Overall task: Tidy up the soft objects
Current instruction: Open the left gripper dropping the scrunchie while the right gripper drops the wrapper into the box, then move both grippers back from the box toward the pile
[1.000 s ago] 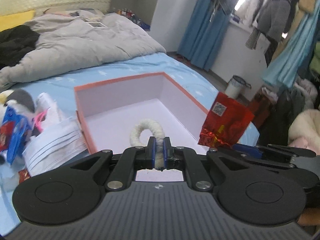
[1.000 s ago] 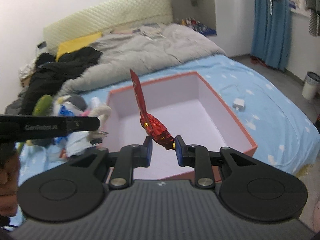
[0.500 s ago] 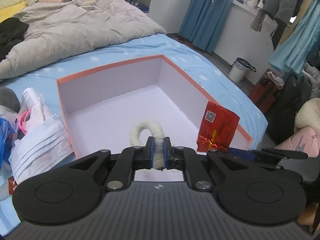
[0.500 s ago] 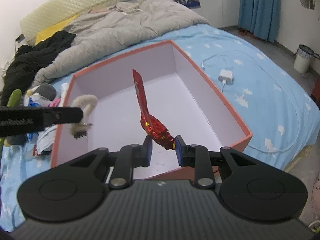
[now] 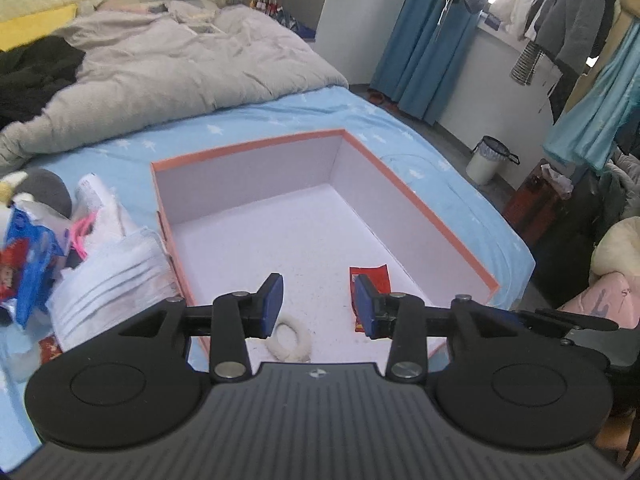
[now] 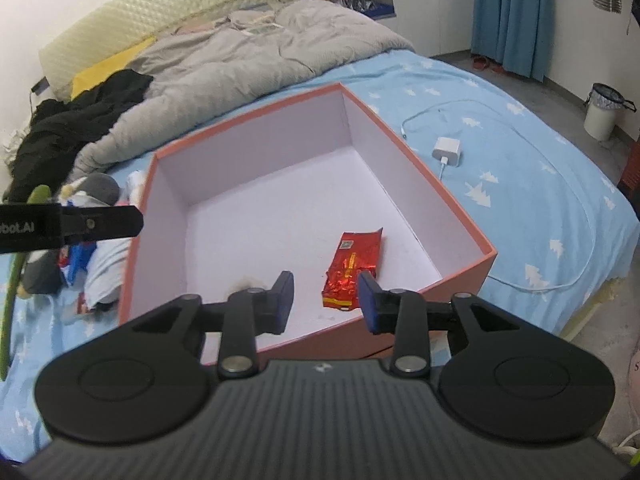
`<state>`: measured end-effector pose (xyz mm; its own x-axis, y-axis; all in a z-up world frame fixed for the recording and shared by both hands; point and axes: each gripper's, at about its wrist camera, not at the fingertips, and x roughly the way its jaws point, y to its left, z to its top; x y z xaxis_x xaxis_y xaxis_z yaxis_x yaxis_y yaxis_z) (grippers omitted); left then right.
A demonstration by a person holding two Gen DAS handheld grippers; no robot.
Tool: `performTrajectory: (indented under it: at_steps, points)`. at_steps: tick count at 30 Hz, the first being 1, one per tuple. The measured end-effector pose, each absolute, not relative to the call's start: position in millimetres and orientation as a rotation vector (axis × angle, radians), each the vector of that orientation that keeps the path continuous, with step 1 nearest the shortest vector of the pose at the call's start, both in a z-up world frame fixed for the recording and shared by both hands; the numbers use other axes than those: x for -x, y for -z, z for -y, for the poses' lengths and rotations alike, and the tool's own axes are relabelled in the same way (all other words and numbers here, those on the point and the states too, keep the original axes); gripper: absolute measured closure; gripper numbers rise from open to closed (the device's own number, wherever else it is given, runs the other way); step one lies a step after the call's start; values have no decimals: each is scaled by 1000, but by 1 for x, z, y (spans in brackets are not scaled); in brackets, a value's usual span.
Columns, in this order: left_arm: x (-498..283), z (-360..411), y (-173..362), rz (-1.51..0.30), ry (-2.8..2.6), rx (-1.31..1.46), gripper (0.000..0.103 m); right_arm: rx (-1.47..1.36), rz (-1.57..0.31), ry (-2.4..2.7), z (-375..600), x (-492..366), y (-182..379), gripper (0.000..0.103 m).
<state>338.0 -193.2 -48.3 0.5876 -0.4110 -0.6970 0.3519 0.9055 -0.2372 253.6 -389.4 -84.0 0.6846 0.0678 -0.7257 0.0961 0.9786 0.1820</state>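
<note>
Left wrist: red packet point(image 5: 370, 280) half behind hand-held gripper point(image 5: 318, 306).

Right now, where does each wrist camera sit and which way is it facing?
Left wrist: on the left gripper, angled down into the box; open jaws, white ring below.
Right wrist: on the right gripper, same downward tilt; open jaws, left gripper's finger at left.
Shared: box, red packet.

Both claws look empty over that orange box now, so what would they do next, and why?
Probably swing the left gripper toward the pile beside the box for the white face mask. Both grippers' jaws have just been opening with nothing between them; the fluffy ring and red packet already lie inside the box.
</note>
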Motion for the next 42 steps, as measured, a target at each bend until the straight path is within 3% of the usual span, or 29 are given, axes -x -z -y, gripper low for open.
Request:
performTrajectory:
  at_steps: [15, 34, 39, 42]
  points:
    - [-229, 133, -14, -692, 412, 70, 58, -194, -675, -60, 345, -189, 27, 65]
    - [-120, 41, -36, -617, 263, 160, 58, -152, -600, -203, 276, -121, 0, 64]
    - [-112, 4, -19, -636, 160, 205, 58, -123, -615, -296, 245, -121, 7, 31]
    - [-108, -19, -9, -645, 99, 222, 58, -104, -636, -340, 226, -129, 14, 24]
